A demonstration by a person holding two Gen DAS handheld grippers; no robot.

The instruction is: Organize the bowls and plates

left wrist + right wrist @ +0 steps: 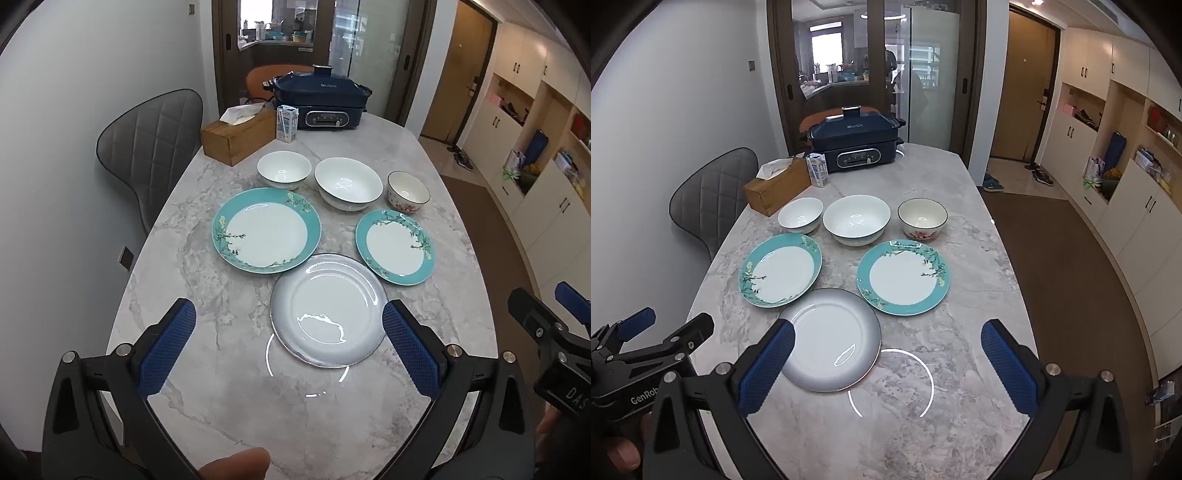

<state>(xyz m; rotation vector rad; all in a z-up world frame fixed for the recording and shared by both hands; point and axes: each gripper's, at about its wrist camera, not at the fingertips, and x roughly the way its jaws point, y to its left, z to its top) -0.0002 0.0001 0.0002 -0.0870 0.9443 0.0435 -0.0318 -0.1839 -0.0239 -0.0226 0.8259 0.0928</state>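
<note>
On the marble table (207, 314) lie a grey-white plate (328, 310) nearest me, a large teal-rimmed plate (266, 230) at the left and a smaller teal-rimmed plate (395, 246) at the right. Behind them stand a small white bowl (283, 169), a large white bowl (348, 184) and a floral bowl (408, 192). My left gripper (288, 345) is open and empty, held above the near edge of the grey plate. My right gripper (888, 363) is open and empty, above the table just right of the grey plate (829, 339). The same dishes show in the right wrist view: teal plates (779, 269) (903, 277) and bowls (800, 214) (856, 219) (922, 218).
A wooden tissue box (238, 134), a small milk carton (287, 123) and a dark blue electric cooker (321, 101) stand at the table's far end. A grey quilted chair (147, 147) is at the left. Cabinets (1126, 206) line the right wall.
</note>
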